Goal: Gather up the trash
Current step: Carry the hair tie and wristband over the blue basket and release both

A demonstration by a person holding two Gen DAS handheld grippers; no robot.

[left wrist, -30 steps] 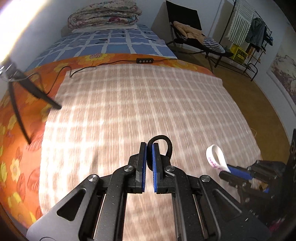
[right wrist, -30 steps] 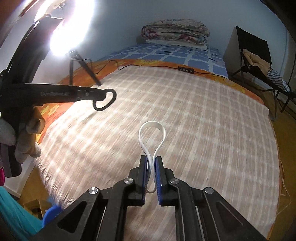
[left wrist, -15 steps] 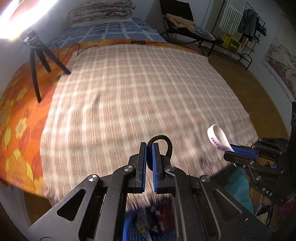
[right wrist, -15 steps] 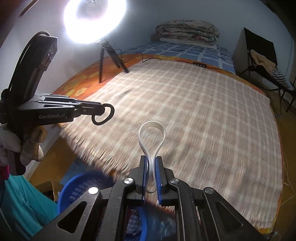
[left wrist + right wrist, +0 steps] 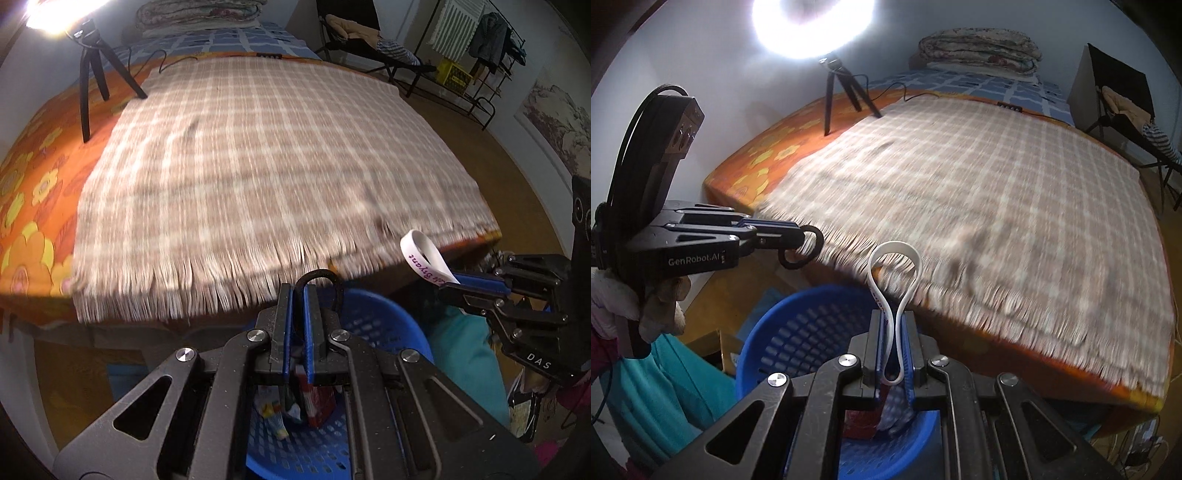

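My left gripper is shut on a black rubber ring; the ring also shows in the right wrist view. My right gripper is shut on a white wristband with purple lettering, which also shows in the left wrist view. Both grippers are off the near edge of the bed, above a blue perforated basket, also in the left wrist view. The basket holds wrappers.
The bed has a brown checked blanket with a fringe over an orange flowered sheet. A ring light on a small tripod stands at the bed's far left. A chair and a clothes rack stand at the right.
Both grippers have pulled back from over the blanket, past the bed's near edge, and now hang above the blue basket. Both stay shut on their items.
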